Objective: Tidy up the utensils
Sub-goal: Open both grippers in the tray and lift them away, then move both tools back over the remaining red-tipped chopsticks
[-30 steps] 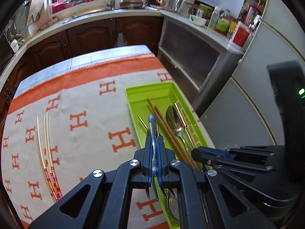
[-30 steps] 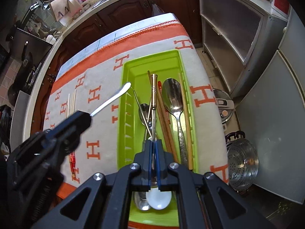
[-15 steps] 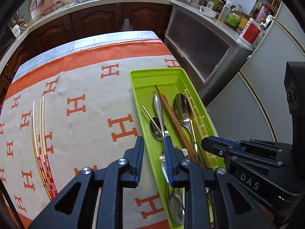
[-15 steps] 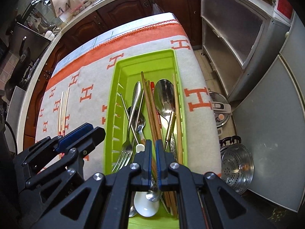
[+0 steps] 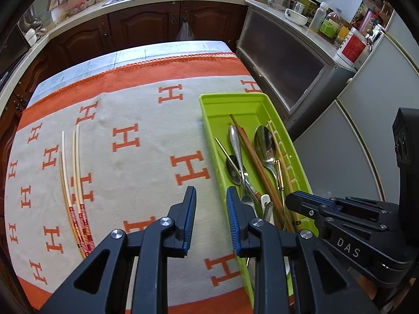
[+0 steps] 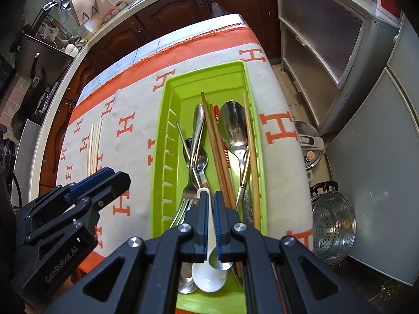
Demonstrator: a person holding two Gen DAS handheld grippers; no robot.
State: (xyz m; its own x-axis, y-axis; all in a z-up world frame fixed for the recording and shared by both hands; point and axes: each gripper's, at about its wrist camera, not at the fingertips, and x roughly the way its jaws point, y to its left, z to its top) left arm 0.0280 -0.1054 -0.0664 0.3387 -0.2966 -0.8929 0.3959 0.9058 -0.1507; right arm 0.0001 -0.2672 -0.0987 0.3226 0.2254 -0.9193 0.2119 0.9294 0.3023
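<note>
Left wrist view: left tongs [image 5: 211, 199] gape empty beside tray [image 5: 209, 120]; right tongs [image 6: 209, 204] nearly closed, gripping nothing.

Both wrist views look down, sharing the green tray [image 5: 207, 110] [image 6: 159, 136].

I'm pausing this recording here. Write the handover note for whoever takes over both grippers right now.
Left gripper: open, empty, above the cloth beside the green tray.
Right gripper: jaws narrowly apart around the white spoon handle in the tray; grip unclear.
Done: spoons, fork and brown chopsticks lie in the tray.
Left: the pale chopsticks with red ends, on the cloth to the left.
</note>
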